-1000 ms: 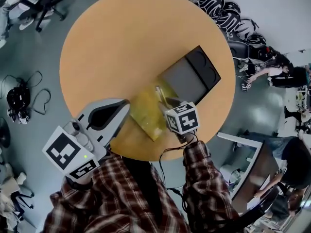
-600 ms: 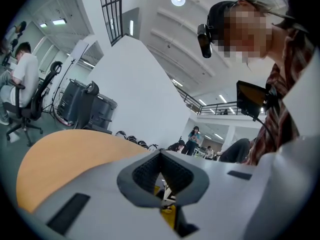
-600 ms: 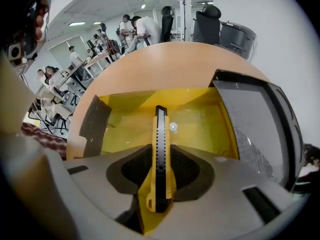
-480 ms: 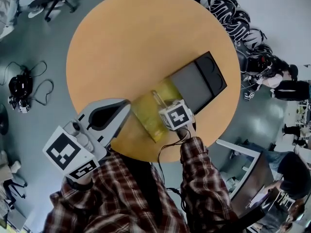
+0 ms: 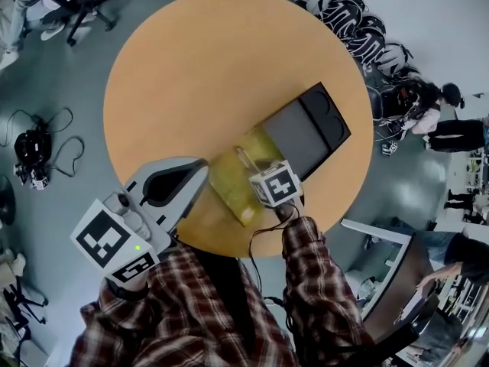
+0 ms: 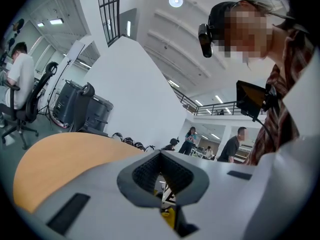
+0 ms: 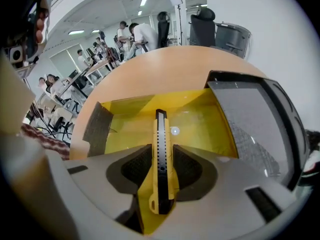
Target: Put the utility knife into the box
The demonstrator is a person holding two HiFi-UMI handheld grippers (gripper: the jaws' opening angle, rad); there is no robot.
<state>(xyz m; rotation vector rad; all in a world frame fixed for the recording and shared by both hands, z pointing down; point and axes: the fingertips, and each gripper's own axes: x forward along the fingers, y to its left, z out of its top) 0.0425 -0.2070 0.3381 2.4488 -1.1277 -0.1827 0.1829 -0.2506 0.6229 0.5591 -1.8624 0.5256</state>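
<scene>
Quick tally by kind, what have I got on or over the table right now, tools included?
Utility knife, clamped in the right hand-held gripper: 1
Yellow box: 1
Dark grey lid beside the box: 1
Hand-held gripper, right and left: 2
Total: 5

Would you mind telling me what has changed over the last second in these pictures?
The right gripper, shut on the utility knife, shifted slightly left, further over the yellow box, then nearly halted. The knife stays clamped, not released. The left gripper, the box and the grey panel beside it on the table kept their places.
</scene>
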